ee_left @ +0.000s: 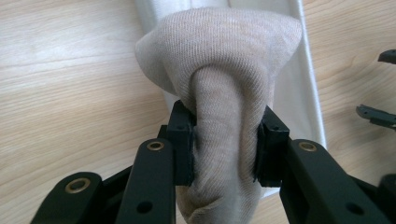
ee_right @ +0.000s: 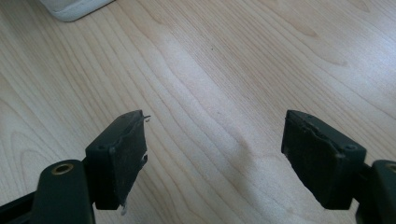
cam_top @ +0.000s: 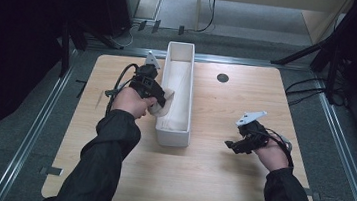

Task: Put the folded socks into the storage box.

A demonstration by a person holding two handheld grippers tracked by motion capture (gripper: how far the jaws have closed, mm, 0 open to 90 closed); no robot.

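Note:
A rolled beige sock bulges out between the pads of my left gripper, which is shut on it. In the high view that left gripper holds the sock at the left wall of a long white bin, just over its rim. My right gripper stands open above bare wood with nothing between its jaws. It hovers right of the bin's near end as the right gripper in the high view.
The wooden table has a small dark round hole at the back right. Dark stands and cables surround the table. A corner of the white bin lies beyond my right gripper. Bare wood lies in front of the bin.

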